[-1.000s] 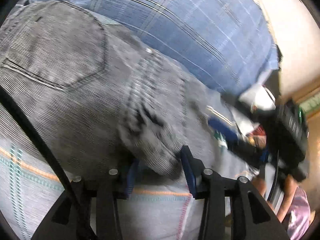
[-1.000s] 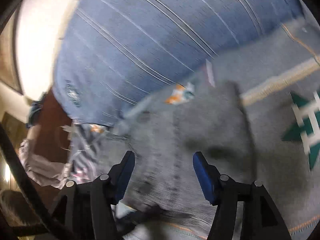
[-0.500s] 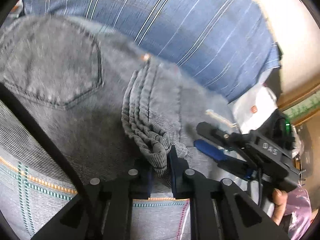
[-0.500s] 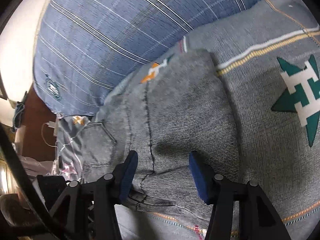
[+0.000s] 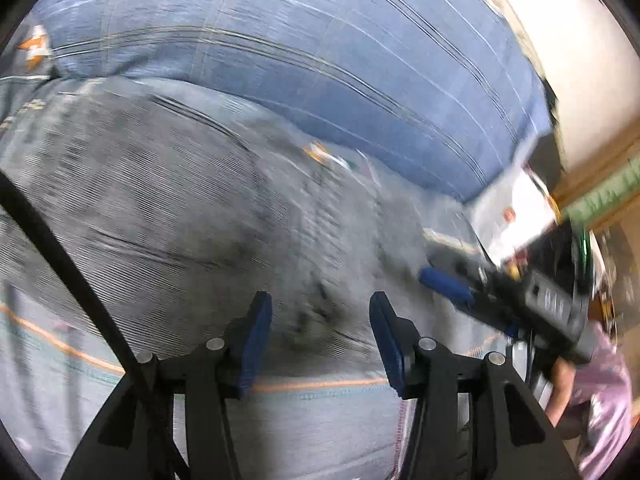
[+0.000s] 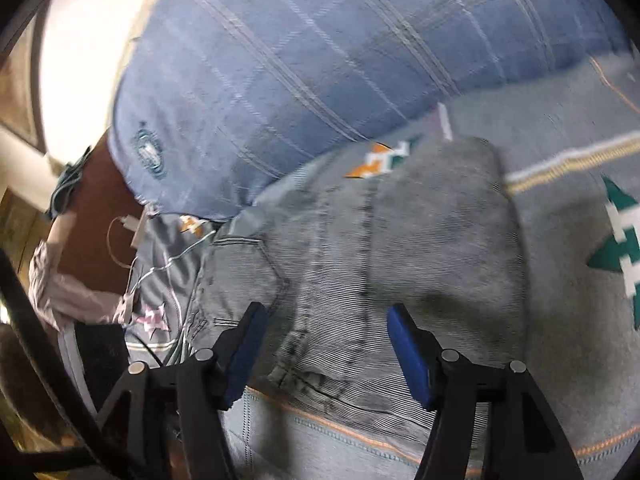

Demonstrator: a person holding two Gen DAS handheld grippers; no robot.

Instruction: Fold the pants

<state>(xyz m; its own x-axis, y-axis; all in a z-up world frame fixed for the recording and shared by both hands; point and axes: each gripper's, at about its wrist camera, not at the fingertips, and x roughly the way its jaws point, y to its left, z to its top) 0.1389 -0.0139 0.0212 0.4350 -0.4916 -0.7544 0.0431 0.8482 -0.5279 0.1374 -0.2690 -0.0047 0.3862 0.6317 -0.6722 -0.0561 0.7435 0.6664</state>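
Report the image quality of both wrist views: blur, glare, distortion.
Left wrist view: heavy motion smear across the grey jeans and blue plaid pillow; only the left gripper is sharp; the wall at upper right is blown out. Right wrist view: milder blur, jeans seams readable; overexposed patch at upper left. Both: strong fisheye bending, dark circular vignette.

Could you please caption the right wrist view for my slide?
Open right gripper above folded grey jeans on a patterned blanket.

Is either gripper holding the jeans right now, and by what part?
Neither. The left gripper, jaws just opened, and the right gripper are both open above the jeans.
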